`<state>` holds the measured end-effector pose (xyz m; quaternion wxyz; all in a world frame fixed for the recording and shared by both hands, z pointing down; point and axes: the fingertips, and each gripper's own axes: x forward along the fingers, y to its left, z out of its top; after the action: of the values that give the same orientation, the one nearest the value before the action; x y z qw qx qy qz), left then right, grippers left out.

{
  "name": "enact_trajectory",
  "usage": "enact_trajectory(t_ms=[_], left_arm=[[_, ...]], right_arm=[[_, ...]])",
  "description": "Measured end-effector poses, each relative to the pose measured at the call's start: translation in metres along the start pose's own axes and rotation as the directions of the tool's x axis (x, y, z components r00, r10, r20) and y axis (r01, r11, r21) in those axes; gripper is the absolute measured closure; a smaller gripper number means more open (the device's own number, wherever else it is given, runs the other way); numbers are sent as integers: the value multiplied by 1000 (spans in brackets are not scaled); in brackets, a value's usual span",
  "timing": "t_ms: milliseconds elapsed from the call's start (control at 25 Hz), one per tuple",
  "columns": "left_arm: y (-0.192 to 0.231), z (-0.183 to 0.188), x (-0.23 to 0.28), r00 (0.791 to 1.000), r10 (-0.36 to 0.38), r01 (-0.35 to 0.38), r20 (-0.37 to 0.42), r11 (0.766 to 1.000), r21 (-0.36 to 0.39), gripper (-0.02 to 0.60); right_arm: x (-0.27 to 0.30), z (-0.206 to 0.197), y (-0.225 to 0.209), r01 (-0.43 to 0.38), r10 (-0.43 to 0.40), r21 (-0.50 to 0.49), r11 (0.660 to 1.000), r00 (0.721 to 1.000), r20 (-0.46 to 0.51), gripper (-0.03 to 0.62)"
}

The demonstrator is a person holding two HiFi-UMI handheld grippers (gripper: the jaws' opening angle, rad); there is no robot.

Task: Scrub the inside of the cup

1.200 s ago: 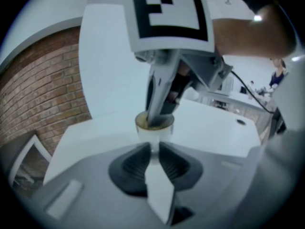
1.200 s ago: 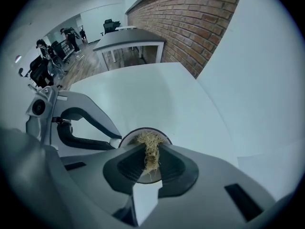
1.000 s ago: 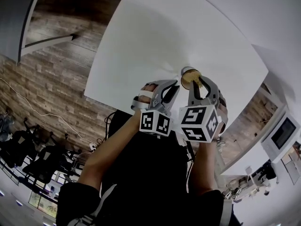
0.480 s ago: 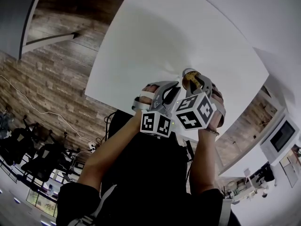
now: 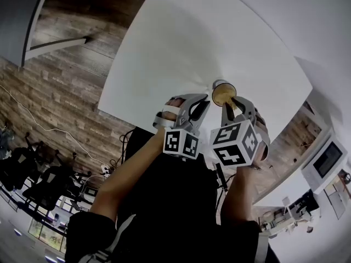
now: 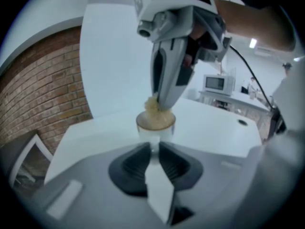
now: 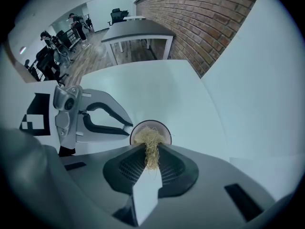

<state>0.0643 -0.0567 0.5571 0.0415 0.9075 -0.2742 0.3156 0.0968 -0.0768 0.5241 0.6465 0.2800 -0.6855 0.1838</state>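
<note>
Gripping cup point(image 6: 156, 128) by its near side with left gripper point(image 6: 153, 148). Pinching straw-coloured fibre scrubber point(image 7: 151, 138) in right gripper point(image 7: 151, 151), tuft down inside cup, over white table point(image 7: 162, 87).

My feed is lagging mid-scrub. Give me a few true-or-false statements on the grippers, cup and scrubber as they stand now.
1. The right gripper is shut on the scrubber. True.
2. The scrubber lies on the table beside the cup. False: its fibres reach from the right jaws into the cup's mouth.
3. The left gripper is shut on the cup. True: its jaws pinch a narrow white part at the cup's near side.
4. The cup's mouth faces away from the right gripper. False: the right gripper view looks straight into it.
5. The table is dark wood. False: it is white.
</note>
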Motion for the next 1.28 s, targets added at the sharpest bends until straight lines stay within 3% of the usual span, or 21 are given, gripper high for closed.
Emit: enact_trajectory(t_ms=[320, 640, 1080, 1280], left_arm=[[-1, 1, 1, 1000, 0, 0, -1, 1000, 10, 522], [-2, -2, 1, 1000, 5, -5, 1, 1000, 20, 520], [-2, -2, 2, 1000, 2, -1, -20, 1000, 31, 520], [-6, -4, 3, 1000, -14, 13, -27, 1000, -4, 518]], right_arm=[[43, 4, 7, -82, 80, -26, 996, 995, -66, 539], [43, 5, 11, -121, 121, -8, 993, 992, -47, 540], [-31, 0, 5, -62, 59, 33, 998, 995, 85, 539], [-72, -3, -8, 14, -48, 126, 992, 962, 270, 539]])
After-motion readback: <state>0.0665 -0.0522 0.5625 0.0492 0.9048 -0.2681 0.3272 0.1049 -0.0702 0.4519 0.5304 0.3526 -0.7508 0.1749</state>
